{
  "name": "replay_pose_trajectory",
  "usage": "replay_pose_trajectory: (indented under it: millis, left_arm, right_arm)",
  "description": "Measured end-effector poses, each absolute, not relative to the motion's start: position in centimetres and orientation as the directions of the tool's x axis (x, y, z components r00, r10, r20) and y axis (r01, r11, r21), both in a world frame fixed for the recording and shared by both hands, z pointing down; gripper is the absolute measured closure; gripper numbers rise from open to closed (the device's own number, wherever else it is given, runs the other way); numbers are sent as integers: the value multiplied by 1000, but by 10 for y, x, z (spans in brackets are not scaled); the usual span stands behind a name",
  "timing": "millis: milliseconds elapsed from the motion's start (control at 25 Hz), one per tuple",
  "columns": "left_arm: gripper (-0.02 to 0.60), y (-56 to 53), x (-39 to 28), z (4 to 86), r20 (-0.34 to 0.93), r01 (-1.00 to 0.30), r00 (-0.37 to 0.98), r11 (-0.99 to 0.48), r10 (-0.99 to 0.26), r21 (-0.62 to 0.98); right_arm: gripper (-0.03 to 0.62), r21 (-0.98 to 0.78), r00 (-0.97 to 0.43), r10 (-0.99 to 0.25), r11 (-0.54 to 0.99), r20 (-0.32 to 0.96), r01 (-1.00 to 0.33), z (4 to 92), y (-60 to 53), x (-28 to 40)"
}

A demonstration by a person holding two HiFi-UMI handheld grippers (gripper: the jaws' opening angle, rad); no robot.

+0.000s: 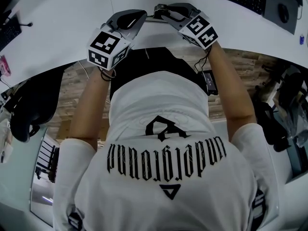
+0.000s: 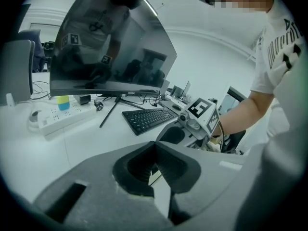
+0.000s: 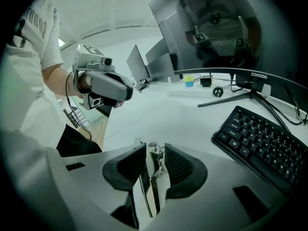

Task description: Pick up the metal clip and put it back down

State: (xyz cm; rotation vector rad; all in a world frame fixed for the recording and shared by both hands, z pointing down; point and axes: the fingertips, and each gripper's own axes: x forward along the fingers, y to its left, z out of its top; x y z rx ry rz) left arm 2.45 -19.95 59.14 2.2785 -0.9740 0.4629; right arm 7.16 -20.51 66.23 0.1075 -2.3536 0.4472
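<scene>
While the right tool (image 3: 155,154) pinches the metal clip (image 3: 152,177) over the counter (image 3: 159,114), the left tool (image 2: 155,150) is pressed together on nothing.
Clip sits upright between the ribbed pads and looks held off the surface, near the counter's front edge. Likely step is set-down: lower straight, hold the squeeze until the clip touches, then spread slowly so it doesn't spring or skid. Stay clear of the keyboard (image 3: 269,138).
</scene>
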Motion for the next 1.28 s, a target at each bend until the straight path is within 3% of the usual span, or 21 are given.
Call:
replay_pose_trajectory:
  millis: [280, 1280]
  left_arm:
    - [569, -206, 25, 591, 509, -732, 680, -523, -528, 436]
    - [569, -181, 25, 584, 493, -728, 685, -500, -536, 469]
  right_arm:
    - [491, -313, -715, 104, 935, 692, -167, 676, -199, 66]
    - [556, -291, -702, 95, 942, 706, -165, 668, -180, 66]
